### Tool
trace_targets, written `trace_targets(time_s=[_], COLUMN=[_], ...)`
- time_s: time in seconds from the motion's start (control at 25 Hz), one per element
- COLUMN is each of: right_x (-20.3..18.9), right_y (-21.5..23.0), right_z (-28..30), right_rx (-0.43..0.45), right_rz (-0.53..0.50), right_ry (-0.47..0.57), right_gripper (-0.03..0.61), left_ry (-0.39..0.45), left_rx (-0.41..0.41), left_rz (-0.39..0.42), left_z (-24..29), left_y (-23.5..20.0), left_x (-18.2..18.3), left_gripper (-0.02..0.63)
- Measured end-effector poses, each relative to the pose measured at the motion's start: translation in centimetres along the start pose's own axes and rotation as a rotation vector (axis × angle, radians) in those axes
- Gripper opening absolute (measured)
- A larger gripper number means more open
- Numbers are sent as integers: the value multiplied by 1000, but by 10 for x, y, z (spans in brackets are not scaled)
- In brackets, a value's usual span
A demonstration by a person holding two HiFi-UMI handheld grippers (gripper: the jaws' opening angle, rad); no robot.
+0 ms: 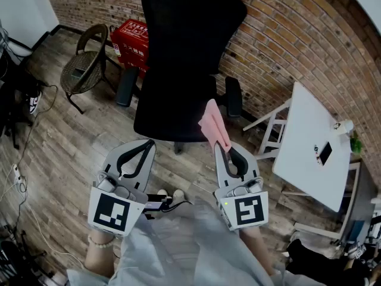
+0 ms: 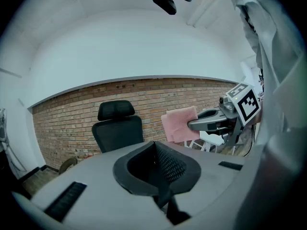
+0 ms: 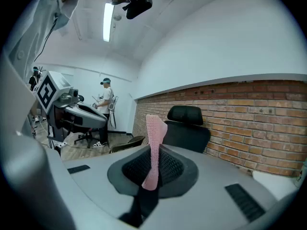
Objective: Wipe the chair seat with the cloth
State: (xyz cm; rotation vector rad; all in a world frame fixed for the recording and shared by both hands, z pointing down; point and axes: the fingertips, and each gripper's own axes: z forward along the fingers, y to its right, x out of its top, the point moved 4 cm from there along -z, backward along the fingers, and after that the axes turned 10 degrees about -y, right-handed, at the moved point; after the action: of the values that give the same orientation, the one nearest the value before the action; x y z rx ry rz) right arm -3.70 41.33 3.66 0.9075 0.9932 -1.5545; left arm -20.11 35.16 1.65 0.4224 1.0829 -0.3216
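Observation:
A black office chair (image 1: 178, 58) stands against the brick wall, its seat (image 1: 169, 121) just ahead of both grippers. My right gripper (image 1: 224, 149) is shut on a pink cloth (image 1: 214, 124), which stands up from the jaws over the seat's right front edge. In the right gripper view the cloth (image 3: 154, 145) rises as a narrow strip between the jaws, with the chair (image 3: 186, 127) behind it. My left gripper (image 1: 147, 143) is shut with nothing in it, short of the seat's left front. The left gripper view shows the chair (image 2: 118, 127), the cloth (image 2: 179, 124) and the right gripper (image 2: 211, 122).
A wicker chair (image 1: 85, 68) and a red crate (image 1: 131, 39) stand at the back left. A white table (image 1: 312, 145) with small items is at the right. Cables and gear lie along the left edge. A person (image 3: 105, 110) stands far off in the room.

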Motion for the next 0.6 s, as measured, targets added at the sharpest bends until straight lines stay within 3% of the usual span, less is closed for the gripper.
trace_targets(time_s=[0.6], right_x=[-8], right_y=[14], right_z=[-12], right_rx=[14], right_rz=[16], right_ry=[34], right_gripper=[55], left_ry=[-7], left_rx=[23], left_rz=[-7], left_z=[6], left_y=[20], left_x=[8], left_gripper=[18])
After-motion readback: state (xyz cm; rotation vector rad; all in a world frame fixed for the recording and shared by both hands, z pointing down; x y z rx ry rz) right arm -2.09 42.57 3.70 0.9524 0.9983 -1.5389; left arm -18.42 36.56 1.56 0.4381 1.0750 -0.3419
